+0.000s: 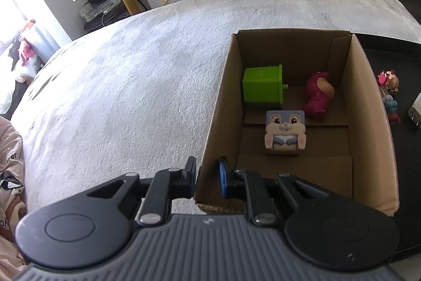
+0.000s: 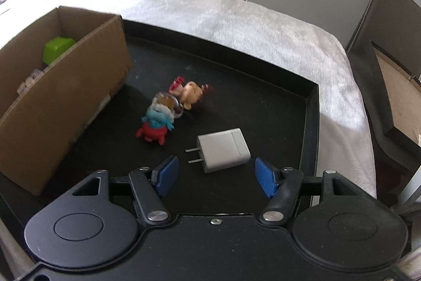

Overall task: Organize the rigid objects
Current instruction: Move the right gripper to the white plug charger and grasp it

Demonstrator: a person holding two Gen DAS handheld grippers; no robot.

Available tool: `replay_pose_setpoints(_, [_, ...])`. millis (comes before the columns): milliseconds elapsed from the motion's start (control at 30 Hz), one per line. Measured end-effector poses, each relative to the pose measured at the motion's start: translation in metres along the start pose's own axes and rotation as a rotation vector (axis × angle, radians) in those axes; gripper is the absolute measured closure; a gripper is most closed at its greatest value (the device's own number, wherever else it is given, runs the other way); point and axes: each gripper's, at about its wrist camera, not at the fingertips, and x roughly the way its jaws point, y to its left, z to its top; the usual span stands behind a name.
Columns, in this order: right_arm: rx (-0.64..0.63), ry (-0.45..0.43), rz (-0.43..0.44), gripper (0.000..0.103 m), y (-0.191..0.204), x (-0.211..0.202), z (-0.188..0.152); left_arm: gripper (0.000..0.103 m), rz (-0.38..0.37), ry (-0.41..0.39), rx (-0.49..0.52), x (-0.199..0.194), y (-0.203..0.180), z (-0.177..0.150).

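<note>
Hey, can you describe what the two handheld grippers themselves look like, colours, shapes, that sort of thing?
Both are matte black. The left gripper has a ribbed grey body flanked by two rounded black lobes with circular insets, and black linkage bars with silver rivets. One of its fingers carries a blue pad. The right gripper has a smooth black body, the same lobes and rivets, and textured blue pads on both fingers. No cables or sleeves show.

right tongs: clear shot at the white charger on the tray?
Probably yes. The right tongs are open, with the white charger lying flat just ahead, between the pads' line. The toy figures sit farther off, apart from it; nothing on the black tray blocks it.
</note>
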Motion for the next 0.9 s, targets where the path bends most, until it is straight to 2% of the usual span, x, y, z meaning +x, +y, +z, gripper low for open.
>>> replay_pose_setpoints(100, [-0.019, 0.006, 0.0, 0.032, -0.002, 0.006, 0.0, 0.086, 0.004, 0.001, 0.003, 0.0, -0.001, 0.0])
replay_pose_setpoints(300, [-0.034, 0.019, -0.01, 0.031, -0.006, 0.023, 0.006, 0.086, 0.008, 0.003, 0.007, -0.001, -0.001, 0.0])
replay_pose_setpoints(600, [0.05, 0.035, -0.003, 0.032, -0.021, 0.04, 0.019, 0.086, 0.009, 0.004, 0.008, 0.0, -0.001, 0.0])
replay_pose_setpoints(667, [0.064, 0.038, 0.014, 0.036, -0.024, 0.041, 0.019, 0.086, 0.009, 0.004, 0.009, 0.0, -0.001, 0.0])
replay_pose_setpoints(700, [0.074, 0.039, 0.032, 0.047, -0.026, 0.041, 0.019, 0.086, 0.009, 0.003, 0.009, 0.0, -0.001, 0.0])
replay_pose_setpoints(733, [0.084, 0.041, 0.061, 0.054, -0.027, 0.04, 0.019, 0.086, 0.008, 0.002, 0.009, 0.0, -0.001, 0.0])
replay_pose_setpoints(900, [0.078, 0.055, 0.077, 0.054, -0.02, 0.031, 0.011, 0.086, 0.006, 0.001, 0.008, 0.0, -0.001, -0.001])
